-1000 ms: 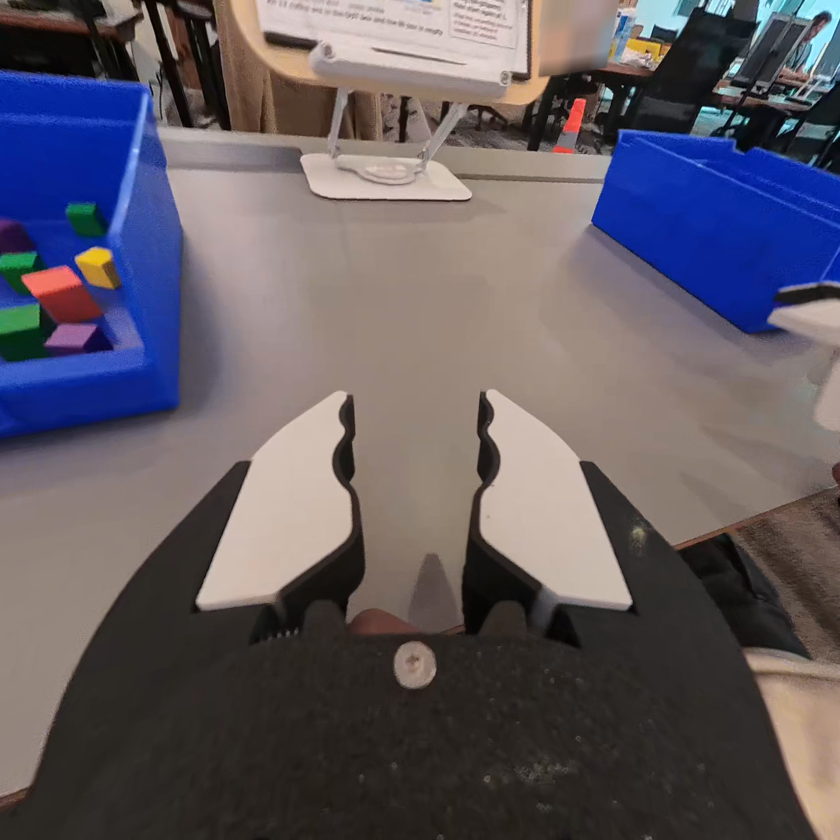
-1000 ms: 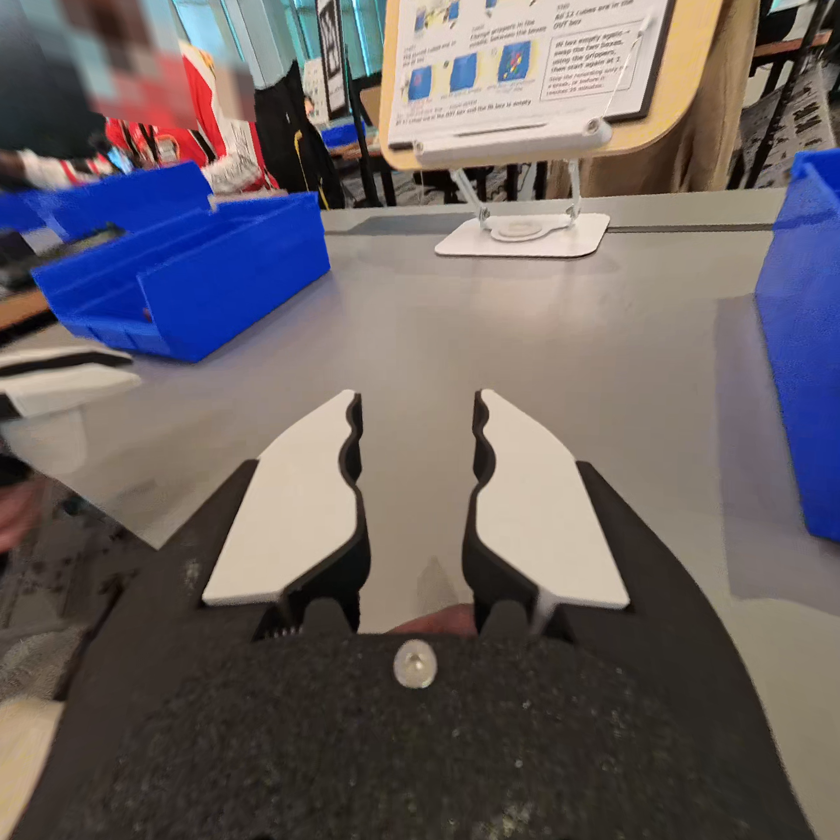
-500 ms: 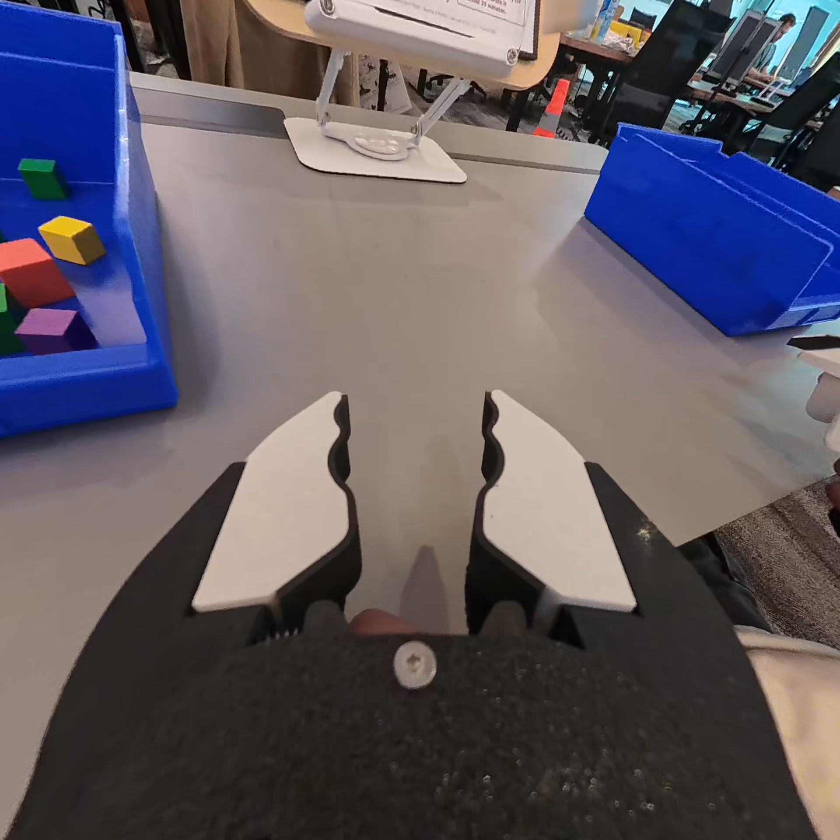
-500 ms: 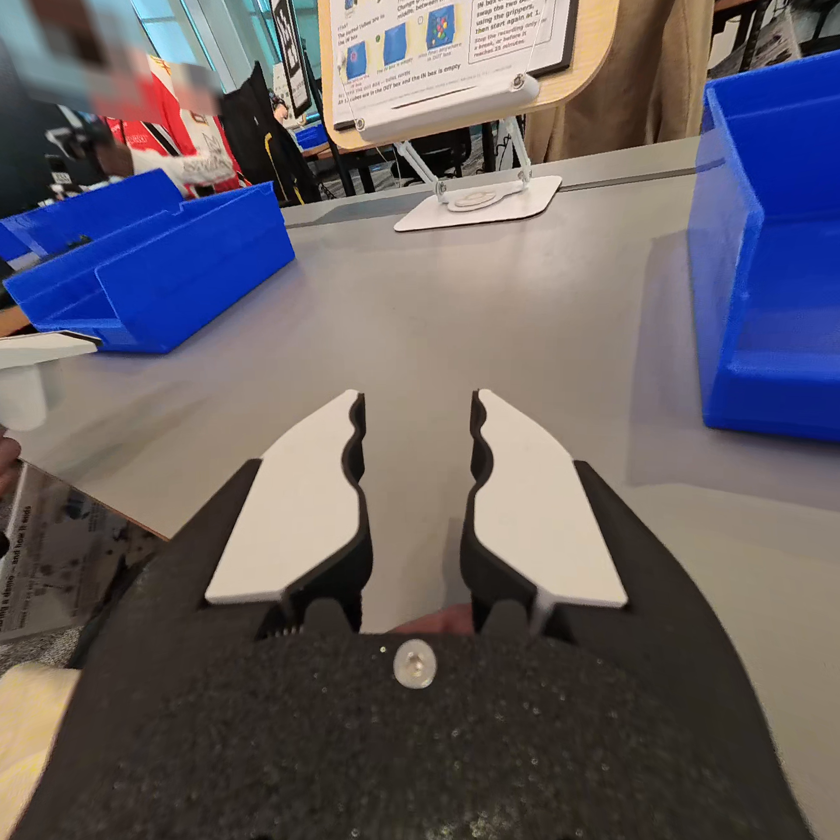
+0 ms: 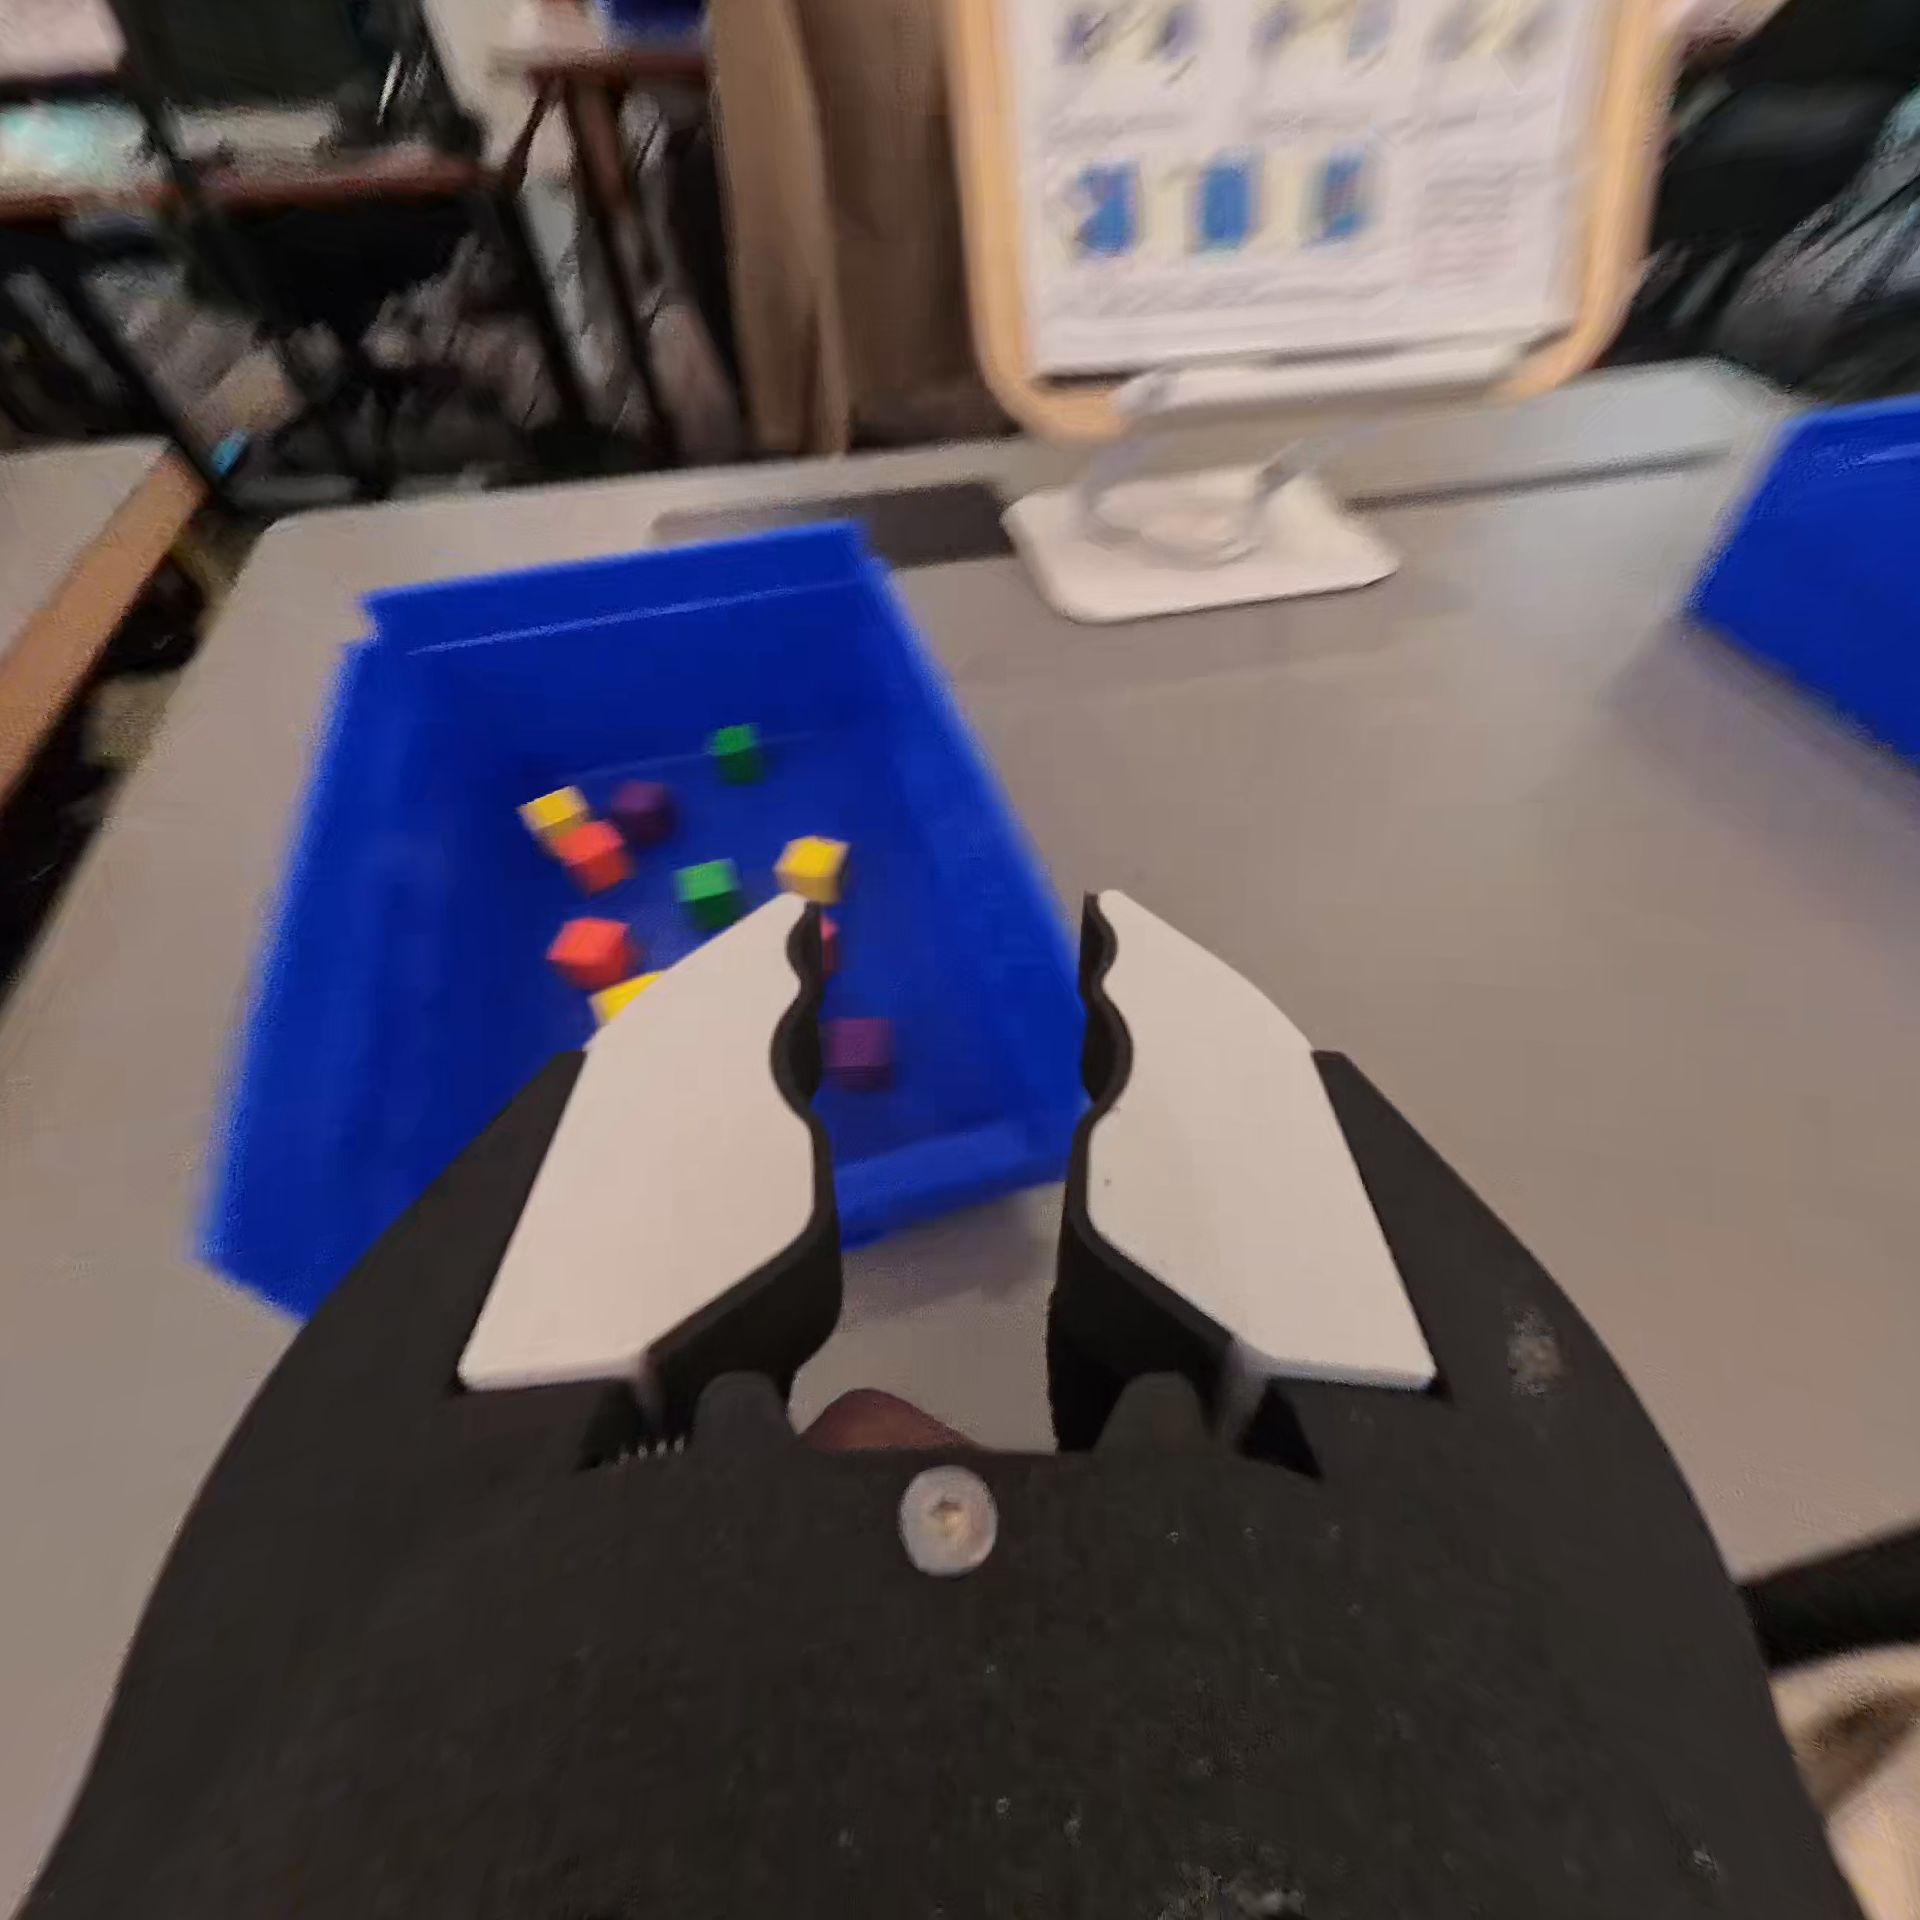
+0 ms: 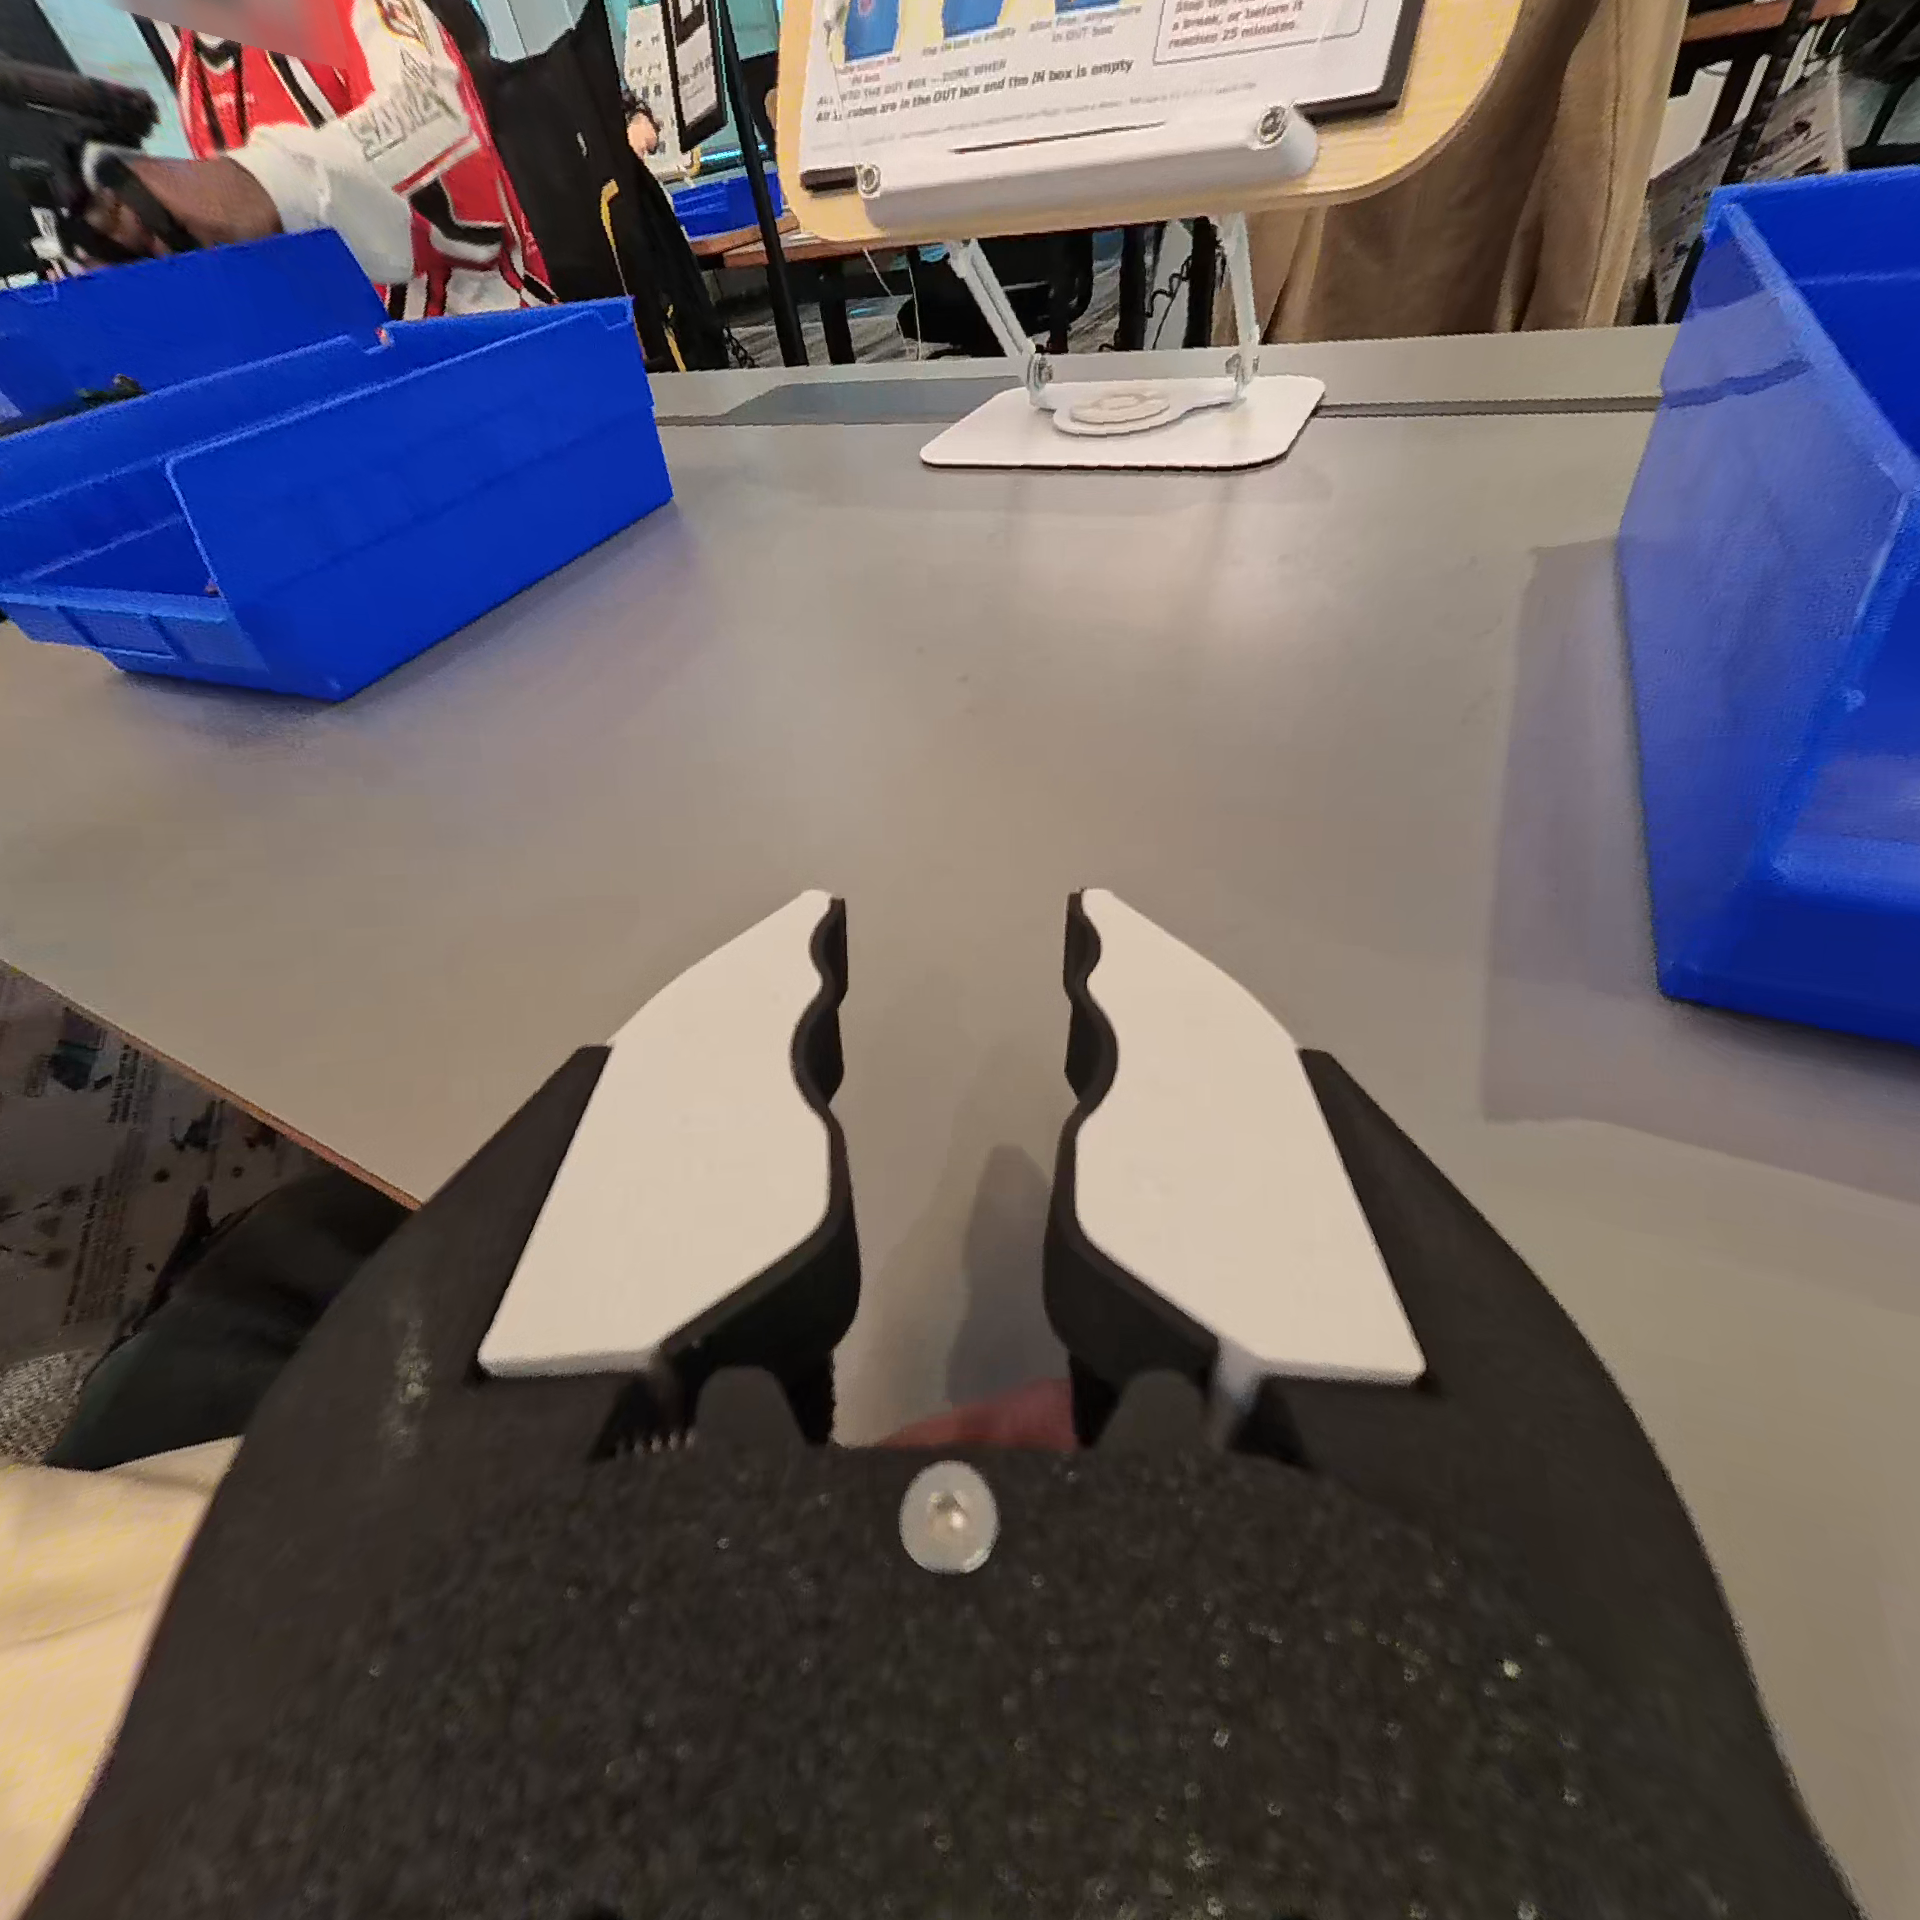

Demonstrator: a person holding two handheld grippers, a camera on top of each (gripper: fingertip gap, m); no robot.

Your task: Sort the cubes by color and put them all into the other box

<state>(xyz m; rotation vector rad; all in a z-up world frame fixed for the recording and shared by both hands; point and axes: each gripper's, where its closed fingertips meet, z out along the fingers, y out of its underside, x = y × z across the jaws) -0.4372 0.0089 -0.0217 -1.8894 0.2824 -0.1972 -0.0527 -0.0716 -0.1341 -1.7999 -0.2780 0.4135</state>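
Blue box, long axis front-to-back

the left wrist view is smeared with motion blur: the cubes, the blue box around them and the sign stand behind it are all soft, while the gripper itself stays sharp. the right wrist view is crisp and evenly bright, with a pale sheen on the grey counter in front of the stand and soft shadows lying on the counter beside each blue box. both views bow outward at the edges from the wide-angle lens.
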